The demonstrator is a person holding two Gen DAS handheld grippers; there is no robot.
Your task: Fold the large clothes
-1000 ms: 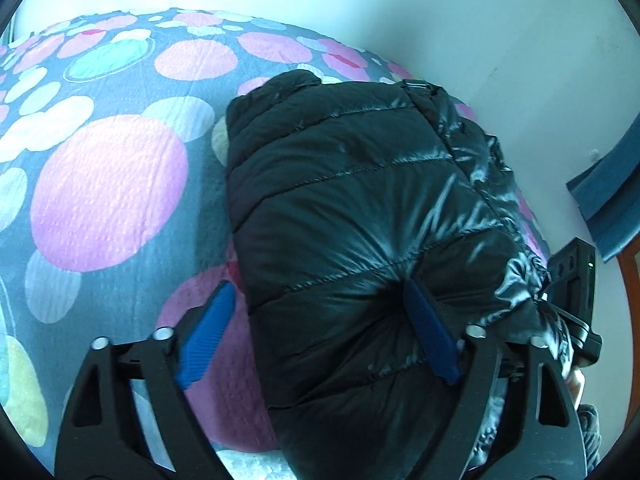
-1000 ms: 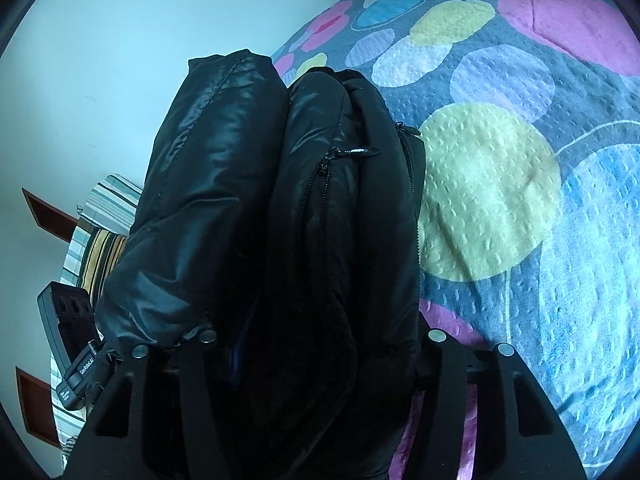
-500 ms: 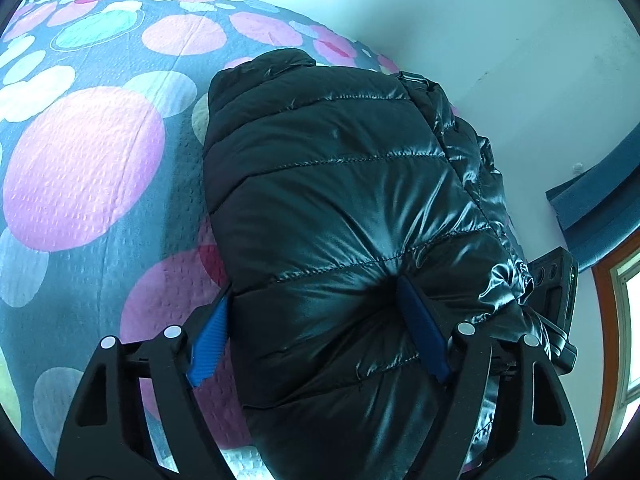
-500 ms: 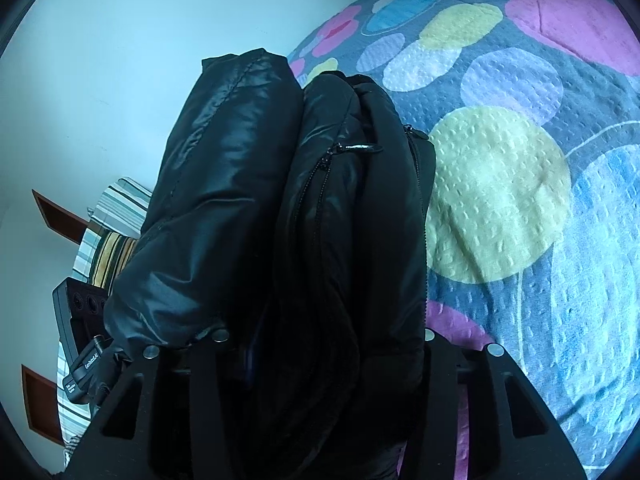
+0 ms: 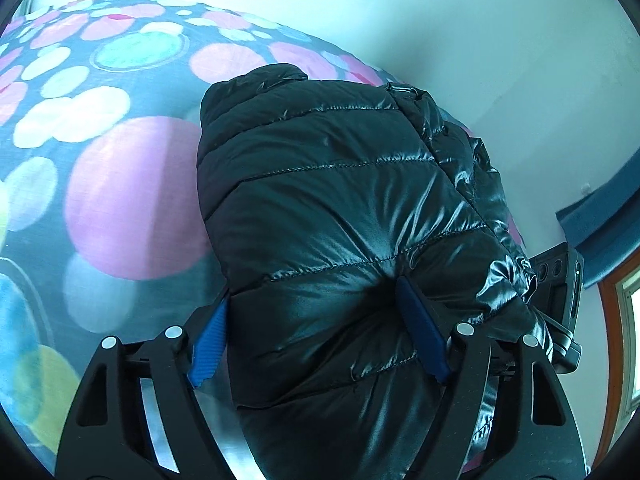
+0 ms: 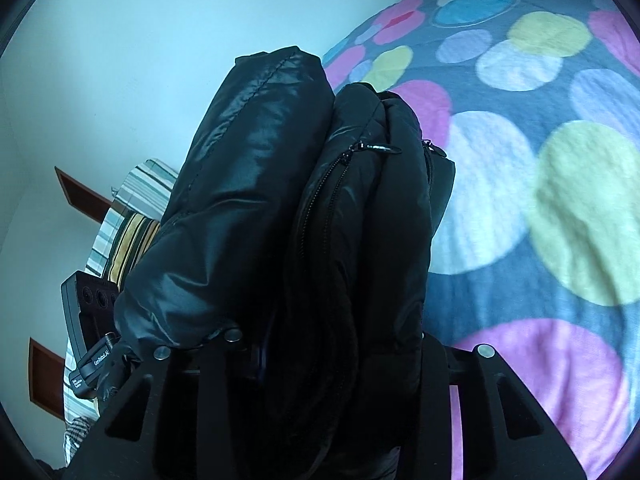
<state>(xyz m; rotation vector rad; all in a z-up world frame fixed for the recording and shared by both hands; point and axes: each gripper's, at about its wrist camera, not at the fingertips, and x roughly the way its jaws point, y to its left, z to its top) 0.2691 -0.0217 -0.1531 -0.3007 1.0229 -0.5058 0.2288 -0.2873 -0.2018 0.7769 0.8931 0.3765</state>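
Left wrist view: the black puffer jacket (image 5: 344,216) fills the centre and lower right of the frame, folded into a thick bundle over the spotted bedspread (image 5: 120,184). The left gripper (image 5: 316,332) has it clamped – one blue pad (image 5: 210,344) pressed on the bundle's left edge, the other (image 5: 420,332) sunk into a dimple in the shiny quilting, jaws wide because the bundle is thick. At the right edge, just beyond the jacket, sits the black body of the other tool (image 5: 560,300), with the pale wall (image 5: 440,20) above it.

Right wrist view: the same jacket (image 6: 304,216) stands up the middle of the frame in stacked folds, a zipper pull (image 6: 376,147) showing at centre. The right gripper (image 6: 320,344) has been closing on the folds – its jaws are partway closed and squeeze the dark layers between them, pads buried in the fabric. A striped cloth (image 6: 132,224) lies at left, the bedspread (image 6: 540,200) to the right.
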